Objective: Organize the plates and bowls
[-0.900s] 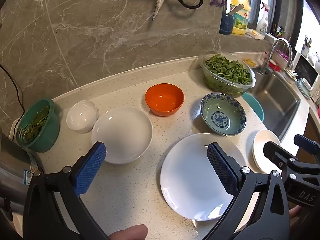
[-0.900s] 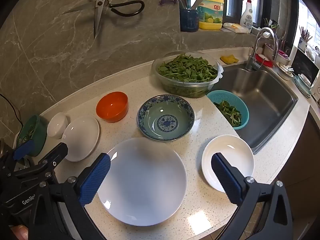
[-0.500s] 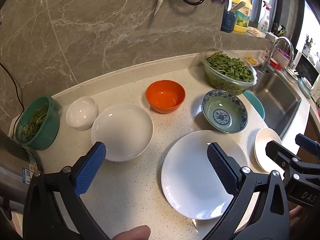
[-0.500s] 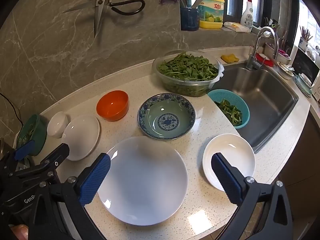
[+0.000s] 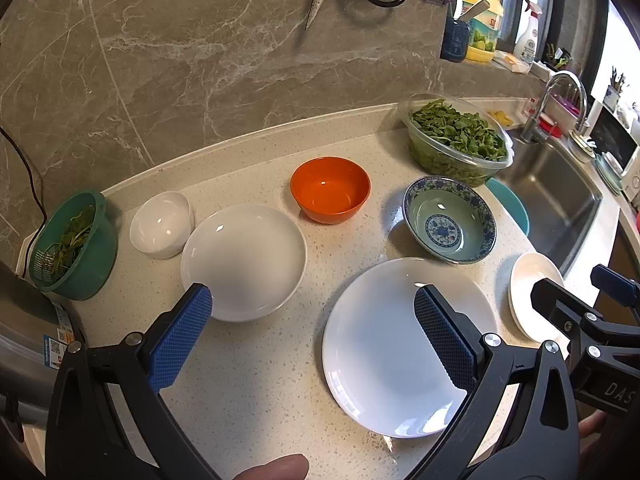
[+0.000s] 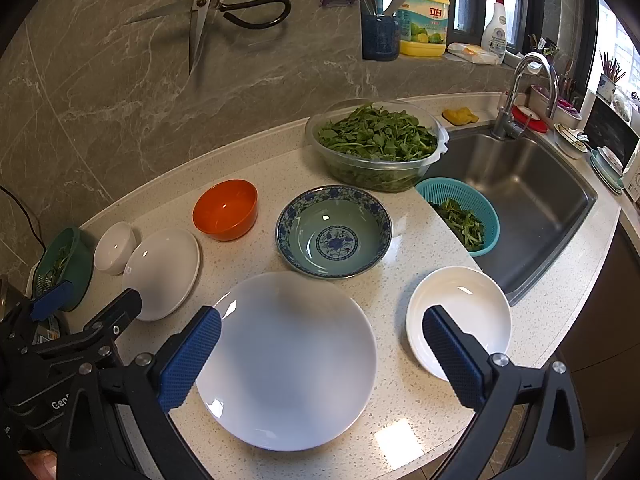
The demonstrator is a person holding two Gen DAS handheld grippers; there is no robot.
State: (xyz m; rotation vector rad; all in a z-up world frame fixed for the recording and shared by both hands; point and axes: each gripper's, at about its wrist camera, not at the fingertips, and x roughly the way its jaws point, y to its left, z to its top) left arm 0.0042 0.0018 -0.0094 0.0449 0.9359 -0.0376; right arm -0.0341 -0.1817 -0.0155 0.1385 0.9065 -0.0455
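Both views have crept slightly forward and upward over the desk (image 5: 256,380). In the left wrist view the orange bowl (image 5: 330,189) and large white plate (image 5: 396,344) sit a touch higher than before. The dishes themselves seem unmoved, though the fisheye makes that hard to judge.

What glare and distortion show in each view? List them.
Left wrist view: fisheye bends the counter edge; window glare at upper right; small highlights on the orange bowl. Right wrist view: bright patch on the counter, glints on the small white plate.
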